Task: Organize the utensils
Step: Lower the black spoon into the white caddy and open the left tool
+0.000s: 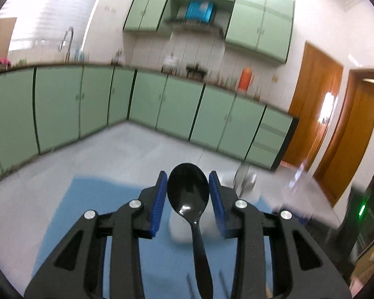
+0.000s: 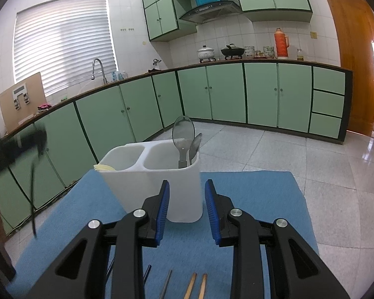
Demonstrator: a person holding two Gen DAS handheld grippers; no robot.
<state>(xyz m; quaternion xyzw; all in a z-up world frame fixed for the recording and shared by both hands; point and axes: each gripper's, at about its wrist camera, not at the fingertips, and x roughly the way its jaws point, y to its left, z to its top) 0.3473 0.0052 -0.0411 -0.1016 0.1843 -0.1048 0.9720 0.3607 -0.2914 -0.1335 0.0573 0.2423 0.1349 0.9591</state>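
Fingers [image 1: 162, 194] pinch black spoon [image 1: 188, 191].

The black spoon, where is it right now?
In the left wrist view the black spoon sits between the left gripper pads, bowl forward, raised above the blue mat.

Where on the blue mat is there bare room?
Bare mat lies right of the white caddy and left of it toward the mat's edge. Crowded: the near edge, where chopsticks and other utensils lie under the right gripper.
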